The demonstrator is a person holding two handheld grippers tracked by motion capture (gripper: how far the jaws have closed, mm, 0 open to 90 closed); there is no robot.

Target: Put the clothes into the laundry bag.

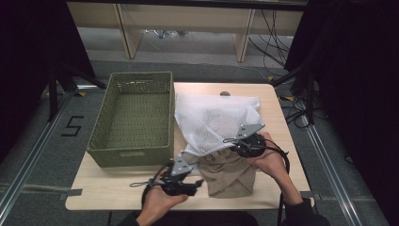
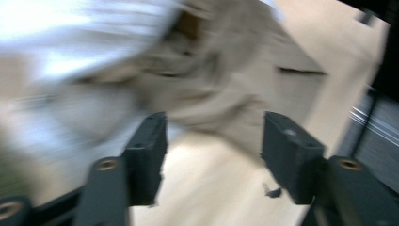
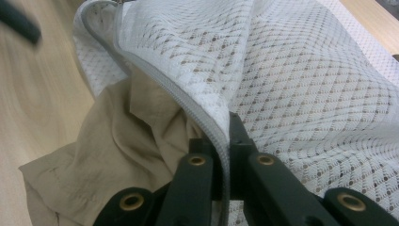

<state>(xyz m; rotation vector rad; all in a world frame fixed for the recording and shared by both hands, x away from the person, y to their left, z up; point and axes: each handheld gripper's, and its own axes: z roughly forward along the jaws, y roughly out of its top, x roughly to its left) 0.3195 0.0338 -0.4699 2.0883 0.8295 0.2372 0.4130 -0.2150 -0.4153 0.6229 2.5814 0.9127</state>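
A white mesh laundry bag (image 1: 214, 120) lies on the wooden table (image 1: 108, 188), and a beige garment (image 1: 230, 174) sticks out of its near end. My right gripper (image 1: 235, 146) is shut on the bag's zippered edge (image 3: 211, 125), holding the opening up over the beige garment (image 3: 122, 141). My left gripper (image 1: 197, 183) sits low at the garment's left side, jaws open with nothing between them. The left gripper view is blurred; the beige garment (image 2: 235, 80) lies just beyond its fingertips (image 2: 291, 150).
An empty green woven basket (image 1: 133, 117) stands on the left half of the table. Bare tabletop runs along the front left. A wooden shelf frame (image 1: 188, 28) and cables lie on the floor beyond the table.
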